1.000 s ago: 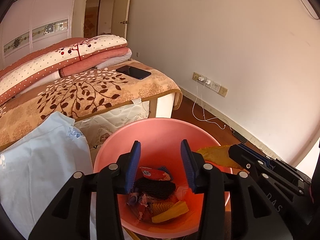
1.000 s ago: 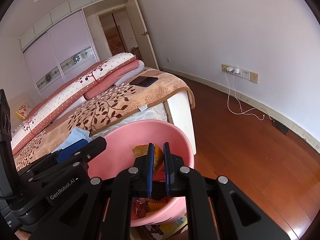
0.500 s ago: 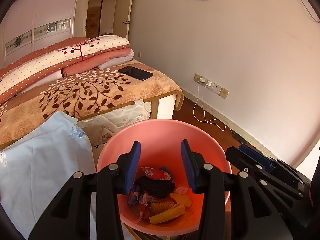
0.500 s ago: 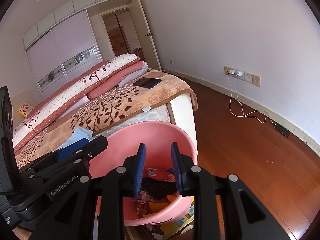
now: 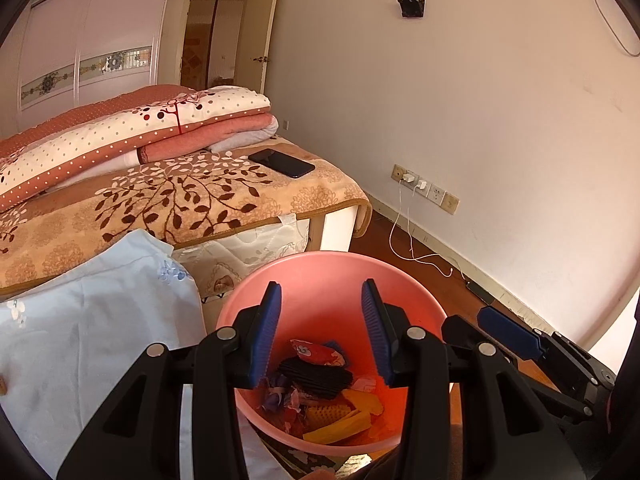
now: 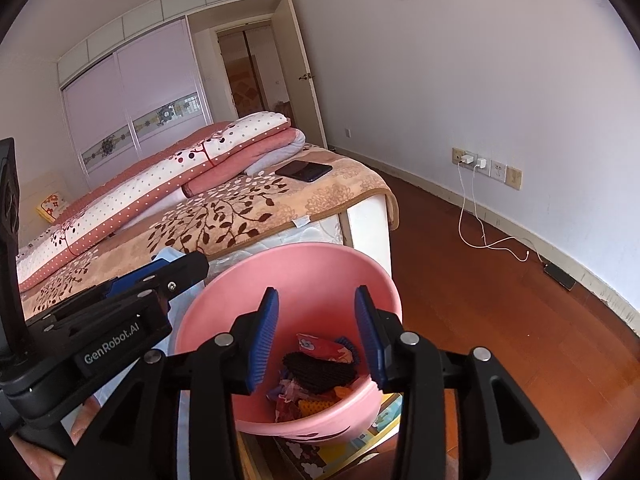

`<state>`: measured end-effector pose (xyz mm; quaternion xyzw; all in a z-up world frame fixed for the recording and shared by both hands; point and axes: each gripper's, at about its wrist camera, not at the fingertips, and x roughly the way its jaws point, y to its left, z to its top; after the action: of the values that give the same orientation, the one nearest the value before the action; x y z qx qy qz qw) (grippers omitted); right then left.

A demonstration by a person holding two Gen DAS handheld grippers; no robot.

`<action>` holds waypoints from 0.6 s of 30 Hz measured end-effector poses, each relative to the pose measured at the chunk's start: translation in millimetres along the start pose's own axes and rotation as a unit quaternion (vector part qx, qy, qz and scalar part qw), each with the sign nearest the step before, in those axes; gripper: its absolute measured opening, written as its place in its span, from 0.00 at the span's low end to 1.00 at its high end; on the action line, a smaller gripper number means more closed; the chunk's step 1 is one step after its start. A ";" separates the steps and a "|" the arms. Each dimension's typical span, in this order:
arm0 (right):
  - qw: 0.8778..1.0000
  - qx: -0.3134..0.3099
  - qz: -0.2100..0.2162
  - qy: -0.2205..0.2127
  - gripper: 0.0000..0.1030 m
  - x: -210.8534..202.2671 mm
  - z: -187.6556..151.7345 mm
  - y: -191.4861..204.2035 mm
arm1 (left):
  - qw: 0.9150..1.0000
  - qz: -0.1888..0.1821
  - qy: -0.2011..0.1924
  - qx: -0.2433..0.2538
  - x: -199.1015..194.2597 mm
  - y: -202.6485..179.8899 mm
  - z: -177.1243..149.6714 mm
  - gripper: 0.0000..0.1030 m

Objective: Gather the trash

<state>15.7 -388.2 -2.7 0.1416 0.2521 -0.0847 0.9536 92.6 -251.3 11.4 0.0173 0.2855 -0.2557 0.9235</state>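
Note:
A pink basin [image 5: 328,268] [image 6: 304,264] stands low in front of the bed and holds several pieces of trash: a black ridged piece [image 5: 316,376] [image 6: 320,370], a red printed wrapper [image 5: 316,352] [image 6: 320,346], and yellow pieces [image 5: 340,428]. My left gripper [image 5: 322,332] hovers open and empty above the basin. My right gripper [image 6: 316,332] also hovers open and empty above it; one blue pad of it [image 5: 508,332] shows at the right in the left wrist view.
A bed [image 5: 180,200] with a leaf-pattern blanket, folded quilts [image 5: 132,136] and a black phone [image 5: 282,163] lies behind the basin. A pale blue cloth [image 5: 80,320] hangs at left. A wall socket with a white cable [image 6: 472,208] sits right, above wooden floor [image 6: 480,300].
My right gripper was shut on a yellow piece over the basin; it has opened wide and the piece now lies in the basin. Both grippers have drawn back a little.

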 end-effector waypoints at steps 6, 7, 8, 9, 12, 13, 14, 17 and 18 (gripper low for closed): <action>1.000 -0.012 0.006 -0.004 0.45 -6.2 -2.6 10.7 | 1.000 0.014 -0.020 0.005 -16.7 3.5 -1.5 0.41; 1.000 -0.015 0.006 -0.005 0.46 -6.8 -2.7 12.9 | 1.000 0.015 -0.022 0.005 -19.0 4.5 -1.5 0.41; 1.000 -0.017 0.006 -0.006 0.46 -7.8 -3.0 14.8 | 1.000 0.015 -0.024 0.005 -21.6 5.0 -1.7 0.41; 1.000 -0.020 0.006 -0.007 0.48 -8.8 -3.2 17.0 | 1.000 0.016 -0.027 0.005 -24.0 5.5 -1.8 0.41; 1.000 -0.025 0.003 -0.012 0.55 -13.3 -4.5 22.2 | 0.999 0.016 -0.030 0.005 -31.3 6.7 -2.8 0.41; 1.000 -0.026 0.003 -0.013 0.58 -14.5 -4.9 23.6 | 0.999 0.016 -0.031 0.005 -32.8 7.5 -3.1 0.41; 1.000 -0.028 0.002 -0.014 0.59 -15.8 -5.3 24.9 | 0.999 0.017 -0.031 0.004 -34.6 8.6 -3.8 0.41; 0.999 -0.032 0.000 -0.015 0.61 -18.7 -6.5 29.4 | 0.999 0.019 -0.029 0.000 -40.0 12.2 -6.9 0.41; 0.999 -0.034 -0.001 -0.016 0.62 -19.7 -7.1 31.1 | 0.999 0.019 -0.029 -0.001 -41.1 14.4 -7.9 0.41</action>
<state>2.8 -354.8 8.4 0.1077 0.2398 -0.0793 0.9616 66.4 -218.4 25.2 0.0144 0.2588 -0.2382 0.9360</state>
